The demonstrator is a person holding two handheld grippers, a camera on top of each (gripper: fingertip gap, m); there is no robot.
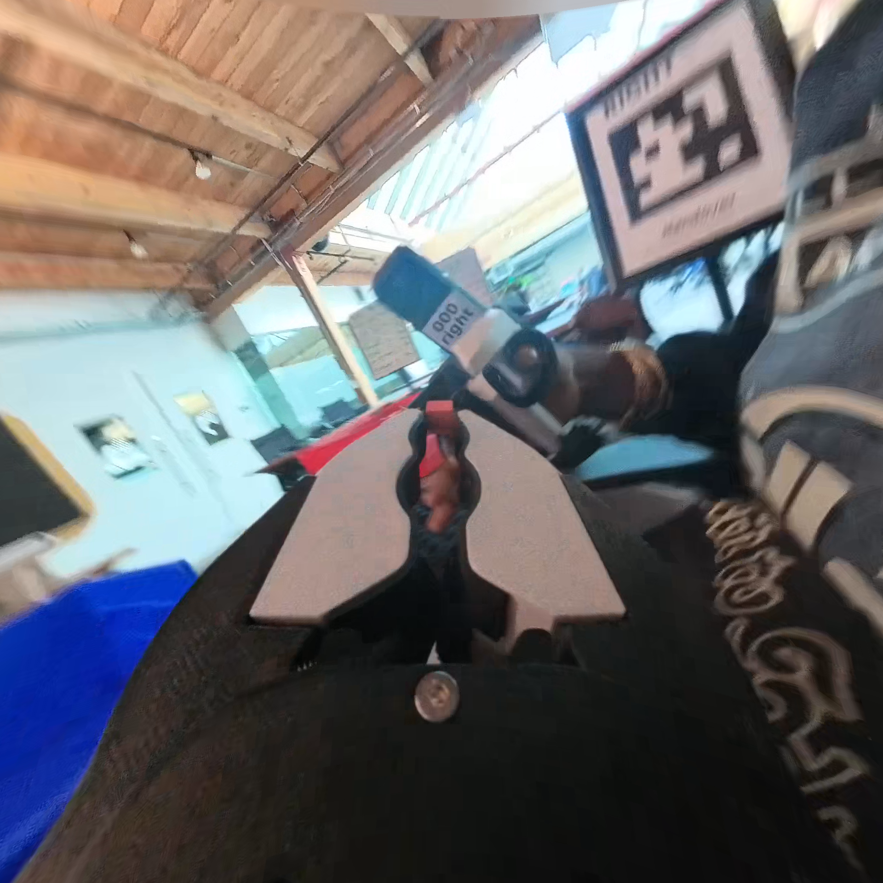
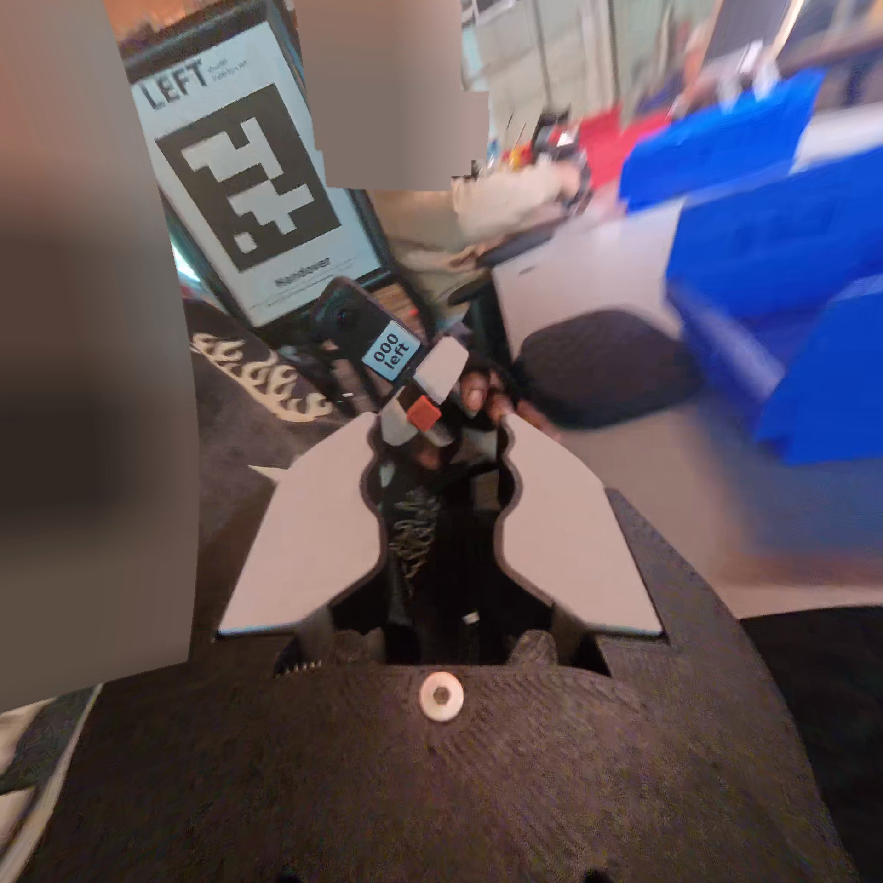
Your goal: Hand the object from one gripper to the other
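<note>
One small red block (image 1: 438, 412) sits clamped in the left tongs (image 1: 437, 430), seemingly just beyond the spread, empty right tongs (image 2: 437, 425).

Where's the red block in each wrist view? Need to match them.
Left wrist view: red block at centre, clamped at the tips of the left gripper, which is shut on it.
Right wrist view: just above centre, held by the far gripper, ahead of the open right gripper.
Shared landmark: the person's black garment with pale lettering.
</note>
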